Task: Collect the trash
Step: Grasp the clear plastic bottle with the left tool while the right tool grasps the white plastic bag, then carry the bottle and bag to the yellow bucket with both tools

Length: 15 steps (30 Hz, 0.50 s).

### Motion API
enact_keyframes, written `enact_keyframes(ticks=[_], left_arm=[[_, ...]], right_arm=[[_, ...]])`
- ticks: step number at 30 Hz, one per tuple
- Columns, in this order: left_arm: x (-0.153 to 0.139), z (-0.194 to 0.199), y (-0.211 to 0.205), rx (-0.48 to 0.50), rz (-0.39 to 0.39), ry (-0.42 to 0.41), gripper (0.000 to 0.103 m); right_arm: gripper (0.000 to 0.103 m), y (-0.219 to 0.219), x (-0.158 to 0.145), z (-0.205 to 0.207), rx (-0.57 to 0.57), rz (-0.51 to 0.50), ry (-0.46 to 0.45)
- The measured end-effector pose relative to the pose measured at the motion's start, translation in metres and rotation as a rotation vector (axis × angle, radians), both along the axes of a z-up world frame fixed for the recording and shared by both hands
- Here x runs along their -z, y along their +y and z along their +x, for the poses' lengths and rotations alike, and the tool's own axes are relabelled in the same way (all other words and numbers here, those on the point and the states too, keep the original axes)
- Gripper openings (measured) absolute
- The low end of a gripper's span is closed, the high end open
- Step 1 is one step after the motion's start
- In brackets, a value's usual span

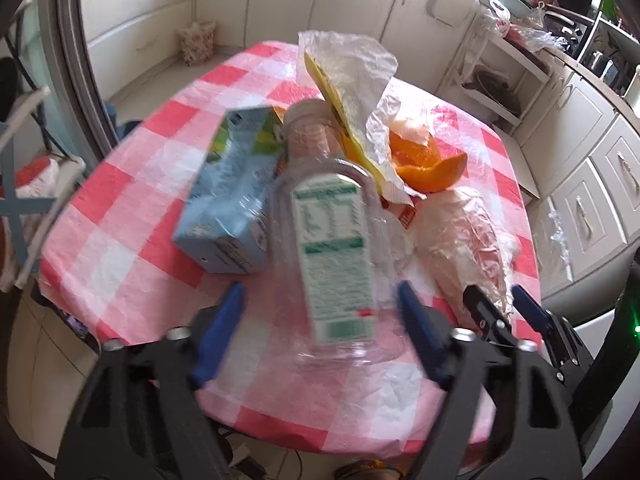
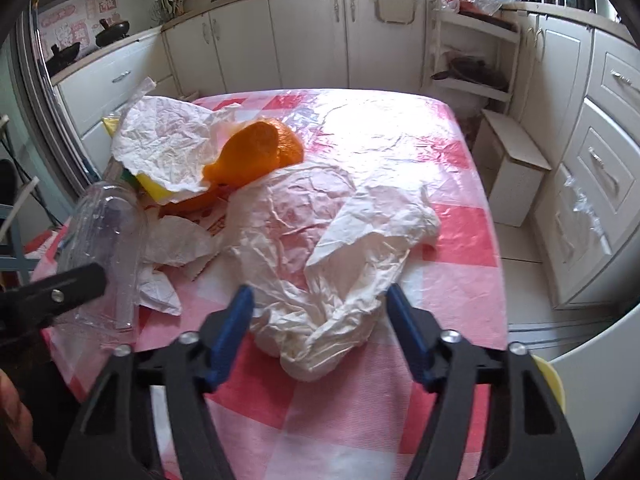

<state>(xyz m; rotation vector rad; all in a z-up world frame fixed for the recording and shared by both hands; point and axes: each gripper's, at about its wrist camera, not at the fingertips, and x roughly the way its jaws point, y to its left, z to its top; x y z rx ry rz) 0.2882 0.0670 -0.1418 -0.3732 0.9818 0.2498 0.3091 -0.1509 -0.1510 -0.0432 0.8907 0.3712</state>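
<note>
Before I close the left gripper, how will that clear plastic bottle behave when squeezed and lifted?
The clear plastic bottle looks empty, so probably light. Its thin walls may buckle between the left gripper fingers. Lying on its side, it could roll or slip away.

Clear bottle (image 1: 336, 256), carton (image 1: 230, 196), orange peel (image 2: 260, 152), crumpled paper (image 2: 320, 248) clustered together.

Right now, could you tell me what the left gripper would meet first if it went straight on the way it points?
Most likely the clear plastic bottle with the green-and-white label, lying between the left gripper's open blue fingers; depth is unclear.
</note>
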Motion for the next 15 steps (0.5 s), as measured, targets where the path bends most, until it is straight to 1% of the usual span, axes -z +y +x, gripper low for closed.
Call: enact_keyframes(ticks=[1, 2, 3, 7, 10, 15], left_arm=[[0.001, 0.000, 0.001, 0.004, -0.010, 0.001, 0.054], [0.000, -0.001, 0.002, 0.004, -0.008, -0.004, 0.054], [-0.001, -0.004, 0.003, 0.006, -0.004, -0.011, 0.053], [-0.014, -0.014, 0.008, 0.014, 0.003, -0.058, 0.053], [-0.022, -0.024, 0.011, 0.019, 0.004, -0.084, 0.053], [-0.034, -0.041, 0.012, 0.036, 0.004, -0.109, 0.053]], right_arm=[[0.051, 0.000, -0.001, -0.001, -0.007, 0.007, 0.001], [0.043, -0.001, -0.003, -0.003, -0.012, 0.019, 0.006], [0.040, 0.000, -0.004, -0.002, -0.014, 0.022, 0.003], [0.037, -0.003, -0.016, -0.011, -0.025, 0.046, -0.024], [0.037, -0.009, -0.029, -0.020, -0.029, 0.061, -0.053], [0.037, -0.027, -0.040, -0.027, -0.002, 0.066, -0.082]])
